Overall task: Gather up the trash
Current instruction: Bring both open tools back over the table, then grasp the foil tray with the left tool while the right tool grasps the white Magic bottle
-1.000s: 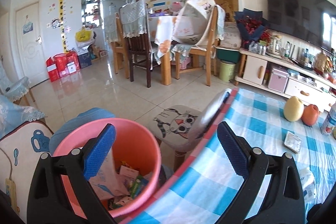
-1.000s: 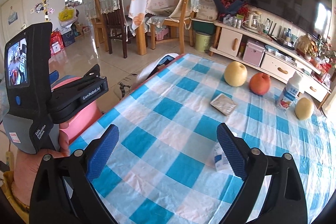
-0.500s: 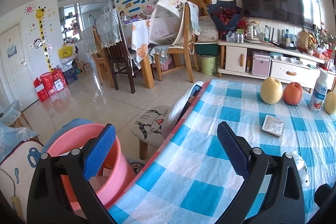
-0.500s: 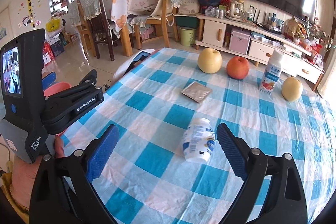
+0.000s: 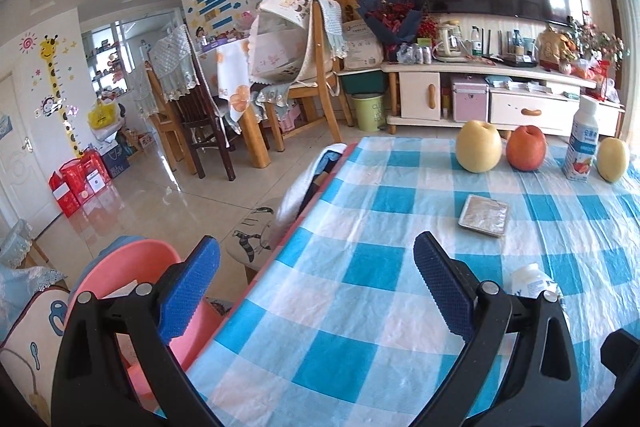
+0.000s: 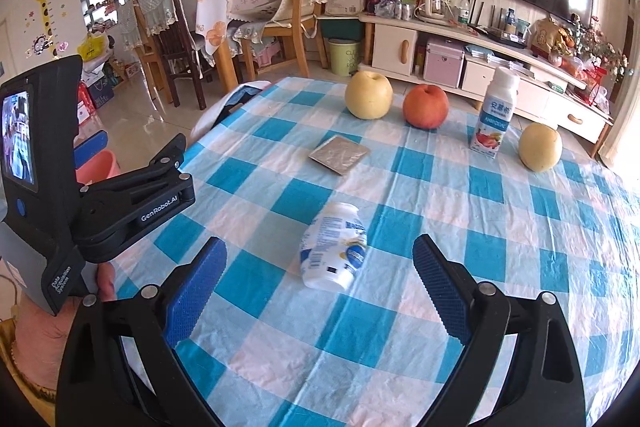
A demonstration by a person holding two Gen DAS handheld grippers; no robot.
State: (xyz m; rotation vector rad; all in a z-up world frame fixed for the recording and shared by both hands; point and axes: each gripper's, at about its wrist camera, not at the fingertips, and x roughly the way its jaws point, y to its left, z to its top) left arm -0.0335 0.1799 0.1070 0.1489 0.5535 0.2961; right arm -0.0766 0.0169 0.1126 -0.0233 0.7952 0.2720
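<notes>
White plastic, the toppled bottle (image 6: 334,247) is framed at centre between the wide-spread, empty right gripper (image 6: 320,287), seemingly for pickup; the left gripper (image 5: 316,291), likewise agape, is held lower left beside the pink bin (image 5: 132,267).

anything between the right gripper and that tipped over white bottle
Nothing. In the right wrist view, only bare checked tablecloth lies between the open right gripper and the tipped white bottle, which lies just ahead, between its fingers.
</notes>
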